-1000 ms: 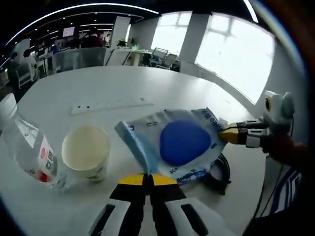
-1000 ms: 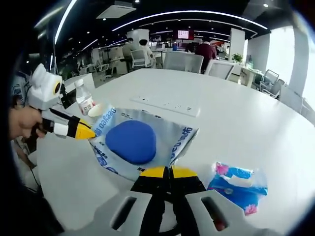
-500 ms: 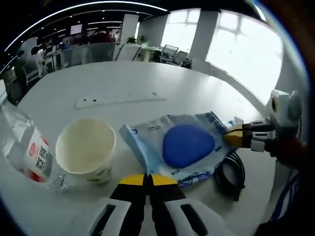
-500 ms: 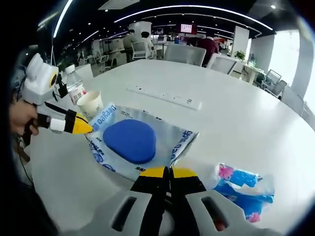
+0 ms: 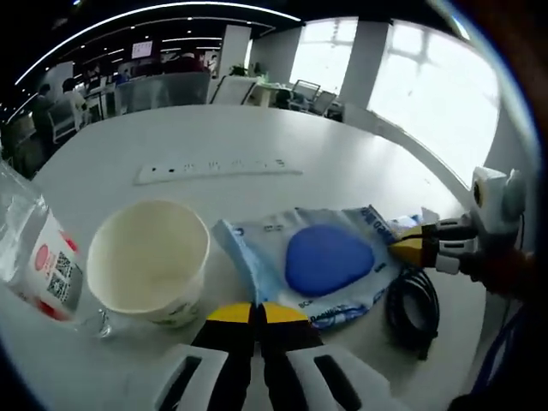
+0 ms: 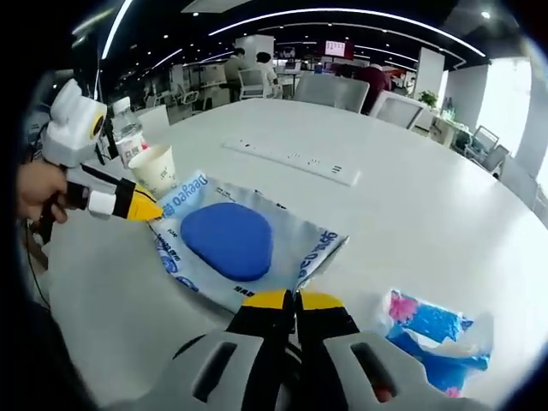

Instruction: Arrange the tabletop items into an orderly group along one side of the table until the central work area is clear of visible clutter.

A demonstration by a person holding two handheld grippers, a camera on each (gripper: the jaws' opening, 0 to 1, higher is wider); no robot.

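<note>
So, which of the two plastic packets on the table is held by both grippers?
The large flat packet with the blue oval; a gripper pinches each end. The small blue-and-pink packet lies apart, untouched.

Water bottle (image 5: 38, 265), left of the left gripper (image 5: 253, 313): cut off by the view's edge, cap unseen. Black cable (image 5: 411, 304): far loop hidden beneath the pouch (image 5: 321, 261). Tissue pack (image 6: 432, 330), right of the right gripper (image 6: 283, 300): lower part cropped. Pouch lettering too blurred to read.
</note>
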